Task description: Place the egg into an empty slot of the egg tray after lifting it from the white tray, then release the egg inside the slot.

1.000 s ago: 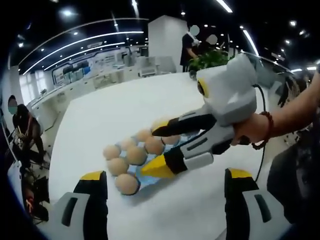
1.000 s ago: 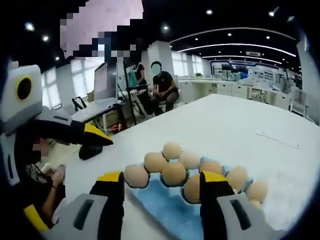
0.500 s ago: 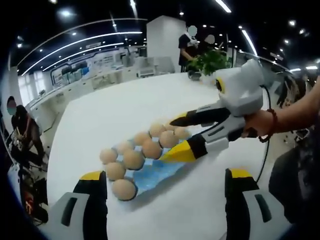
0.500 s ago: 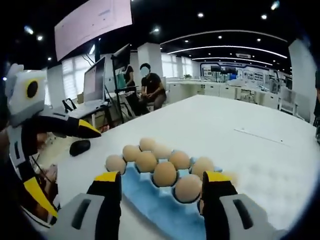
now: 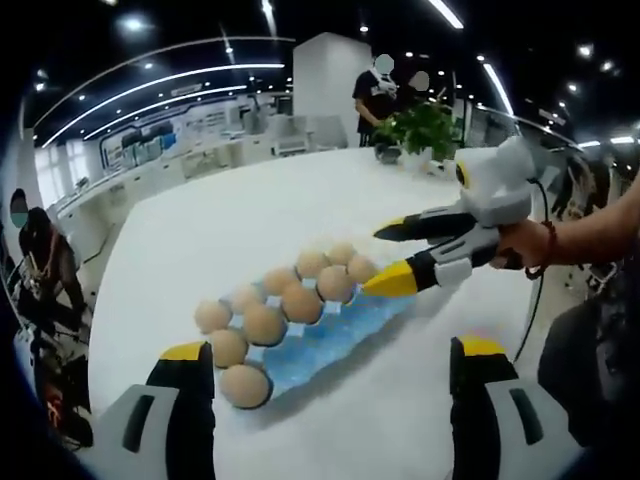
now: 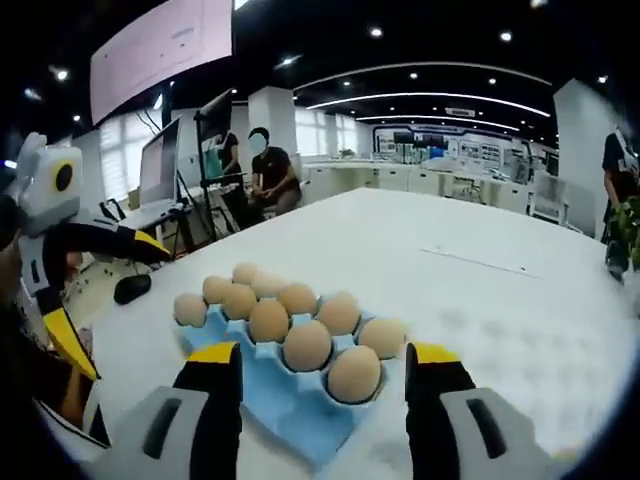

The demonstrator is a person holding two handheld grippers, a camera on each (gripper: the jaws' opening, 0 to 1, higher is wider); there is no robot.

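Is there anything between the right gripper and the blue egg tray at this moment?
Nothing visible stands between them. In the left gripper view, the right gripper has its jaws open and empty, apart from the blue egg tray, at the tray's end. Only bare white table surrounds the tray.

1. A white table (image 5: 250, 215) is seen beyond the fingertips (image 6: 222, 357).
2. A blue egg tray (image 6: 262, 378), filled with eggs (image 6: 307, 345), is set on it between the fingers.
3. A dark mouse (image 6: 131, 288) is placed well left of them.
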